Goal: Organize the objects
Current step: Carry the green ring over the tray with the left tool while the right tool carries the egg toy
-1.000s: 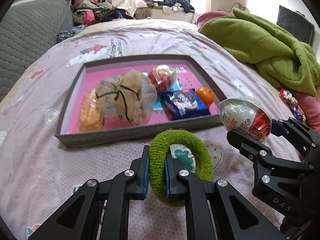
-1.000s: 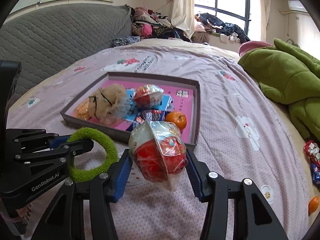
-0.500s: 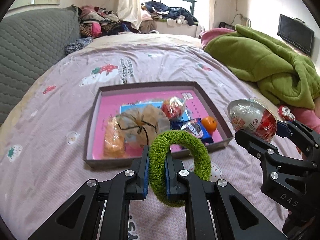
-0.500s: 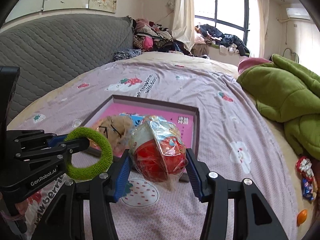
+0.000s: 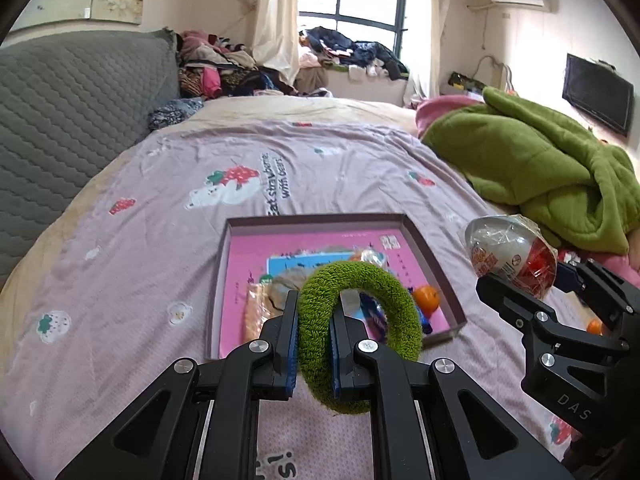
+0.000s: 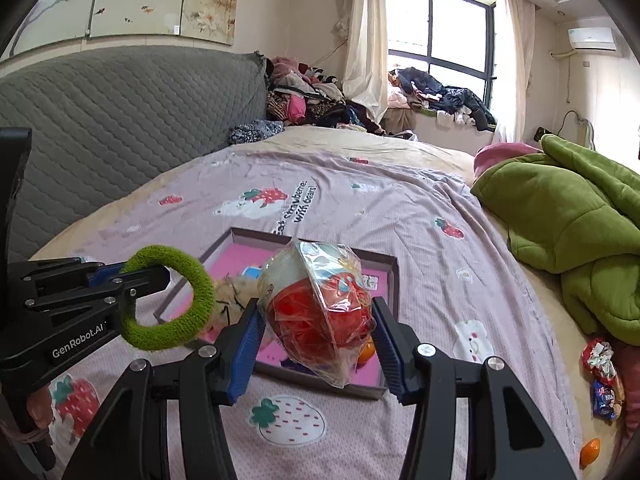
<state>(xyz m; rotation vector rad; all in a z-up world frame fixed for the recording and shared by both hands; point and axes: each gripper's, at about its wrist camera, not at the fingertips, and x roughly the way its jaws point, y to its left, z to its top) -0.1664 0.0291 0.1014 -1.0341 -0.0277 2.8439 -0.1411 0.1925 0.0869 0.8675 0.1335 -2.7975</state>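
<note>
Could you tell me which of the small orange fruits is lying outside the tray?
The orange fruit on the bedsheet at the near right; the other sits inside the tray.

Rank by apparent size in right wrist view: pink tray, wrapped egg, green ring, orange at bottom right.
1. wrapped egg and pink tray: unsure, egg is nearer and hides the tray
2. green ring
3. orange

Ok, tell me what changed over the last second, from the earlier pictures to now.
Both grippers rose above the bed: the shallow pink-lined tray now sits lower and smaller in both views. Unchanged: left gripper clamps the fuzzy green ring; right gripper holds the plastic-wrapped red-and-white egg.
</note>
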